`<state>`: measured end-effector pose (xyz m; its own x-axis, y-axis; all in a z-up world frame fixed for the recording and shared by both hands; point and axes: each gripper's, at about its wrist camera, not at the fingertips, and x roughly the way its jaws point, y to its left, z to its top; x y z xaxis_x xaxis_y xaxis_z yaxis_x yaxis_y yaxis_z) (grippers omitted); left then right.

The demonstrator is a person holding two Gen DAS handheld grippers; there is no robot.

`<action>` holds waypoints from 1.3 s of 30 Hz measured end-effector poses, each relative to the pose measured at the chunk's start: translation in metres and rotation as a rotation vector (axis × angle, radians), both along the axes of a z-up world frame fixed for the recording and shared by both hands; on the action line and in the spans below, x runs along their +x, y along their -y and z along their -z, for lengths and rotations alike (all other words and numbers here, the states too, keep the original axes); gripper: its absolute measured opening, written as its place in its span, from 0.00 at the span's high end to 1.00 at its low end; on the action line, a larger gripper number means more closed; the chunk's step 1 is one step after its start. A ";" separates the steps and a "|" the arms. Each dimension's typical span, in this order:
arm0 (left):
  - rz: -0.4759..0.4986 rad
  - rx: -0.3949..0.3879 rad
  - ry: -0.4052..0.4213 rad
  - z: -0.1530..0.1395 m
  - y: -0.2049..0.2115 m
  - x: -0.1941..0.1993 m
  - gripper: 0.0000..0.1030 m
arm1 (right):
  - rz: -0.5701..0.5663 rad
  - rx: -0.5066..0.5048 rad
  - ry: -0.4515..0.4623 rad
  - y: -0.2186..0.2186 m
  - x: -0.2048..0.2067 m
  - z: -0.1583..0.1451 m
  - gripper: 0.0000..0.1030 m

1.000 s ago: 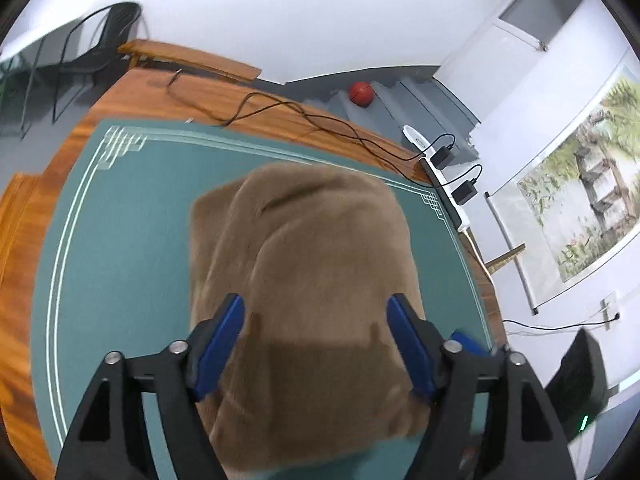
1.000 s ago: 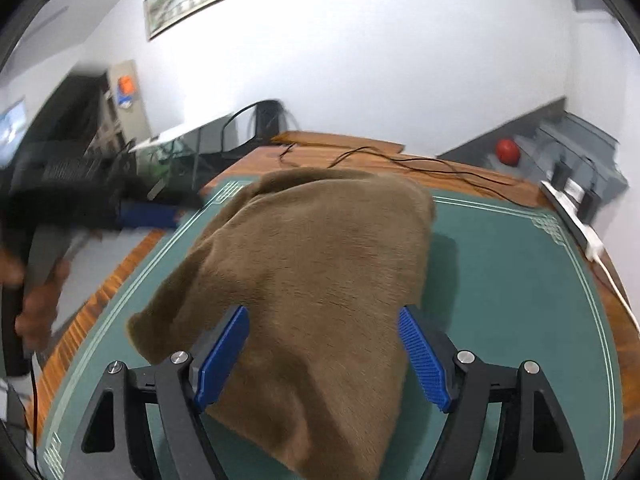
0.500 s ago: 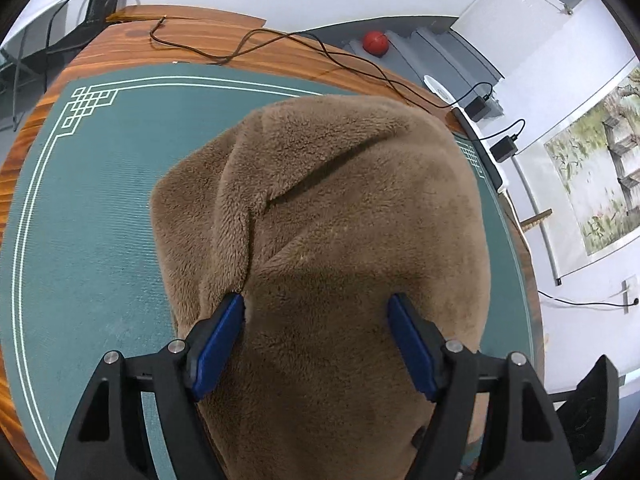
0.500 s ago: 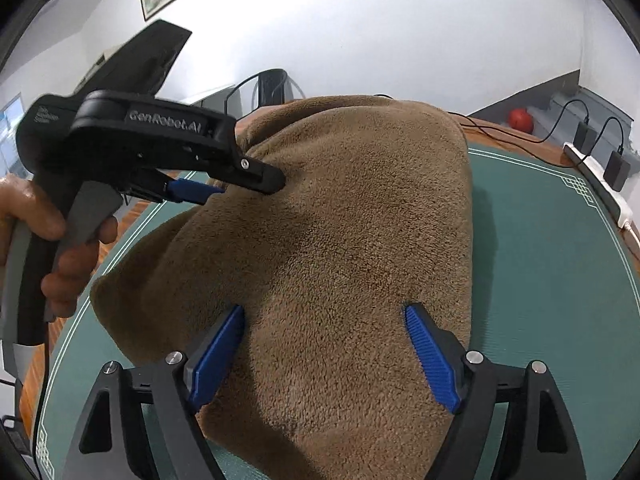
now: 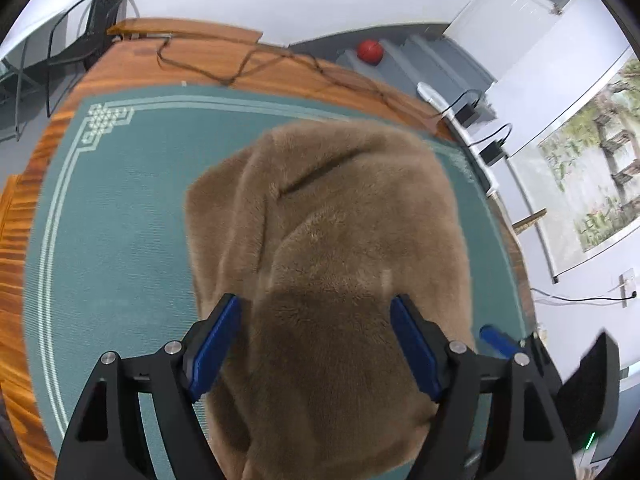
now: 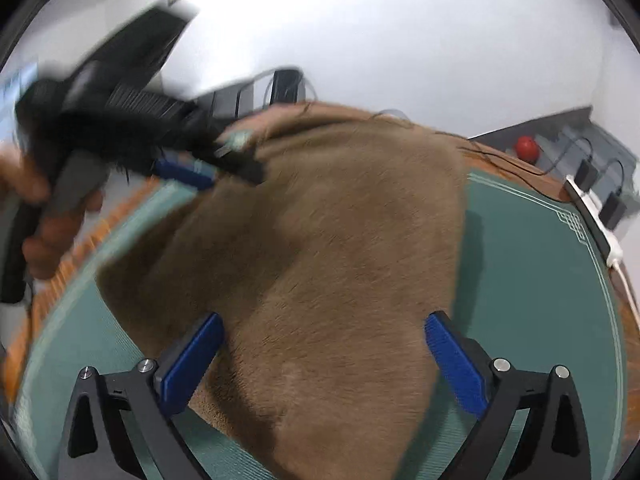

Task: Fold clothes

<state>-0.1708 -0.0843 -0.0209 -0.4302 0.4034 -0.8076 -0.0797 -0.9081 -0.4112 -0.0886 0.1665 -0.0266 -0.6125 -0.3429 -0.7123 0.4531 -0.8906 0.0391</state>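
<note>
A brown fleece garment [image 5: 340, 240] lies bunched on the green mat [image 5: 112, 240], its far edge humped up. My left gripper [image 5: 314, 344] hovers over its near end. Its jaws are opening a little, the fleece showing between the blue pads [image 5: 216, 344] without being pinched. My right gripper [image 6: 324, 360] stands over the other near end [image 6: 340, 280]. Its jaws are opening wide, with cloth below them and nothing pressed. In the right wrist view the left gripper [image 6: 184, 172] is a blur at upper left, held in a hand [image 6: 40, 200].
The mat covers a wooden table [image 5: 24, 320] with a black cable [image 5: 240, 68] across its far side. A white power strip with adapters [image 6: 596, 216] lies along the right edge. A red ball [image 5: 370, 51] rests on grey steps, and a black chair [image 5: 92, 28] stands far left.
The right gripper's jaws have spread much wider over the fleece. In the left wrist view the garment looks smaller and farther than half a second ago. Both hands have sunk slightly.
</note>
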 end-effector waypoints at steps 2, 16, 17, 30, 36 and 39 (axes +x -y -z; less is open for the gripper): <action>-0.016 0.040 -0.005 -0.002 0.013 0.001 0.20 | 0.041 -0.104 0.032 -0.024 -0.011 -0.011 0.01; -0.005 0.287 0.142 0.062 0.049 -0.028 0.20 | 0.201 -0.594 0.523 -0.110 -0.123 0.048 0.01; -0.009 0.279 0.138 0.064 0.051 -0.030 0.20 | 0.196 -0.622 0.539 -0.110 -0.126 0.052 0.01; -0.007 0.315 0.137 0.087 0.060 -0.035 0.19 | 0.154 -0.681 0.600 -0.091 -0.152 0.077 0.01; -0.024 0.489 0.163 0.102 0.076 -0.034 0.17 | 0.124 -0.734 0.618 -0.086 -0.157 0.084 0.01; -0.017 0.559 0.173 0.107 0.080 -0.034 0.16 | 0.086 -0.754 0.632 -0.079 -0.160 0.085 0.01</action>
<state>-0.2052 -0.1644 -0.1279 -0.3209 0.7827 -0.5333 0.0443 -0.5500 -0.8340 -0.2489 0.2450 -0.1115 -0.2389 -0.8136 -0.5301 0.0883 -0.5619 0.8225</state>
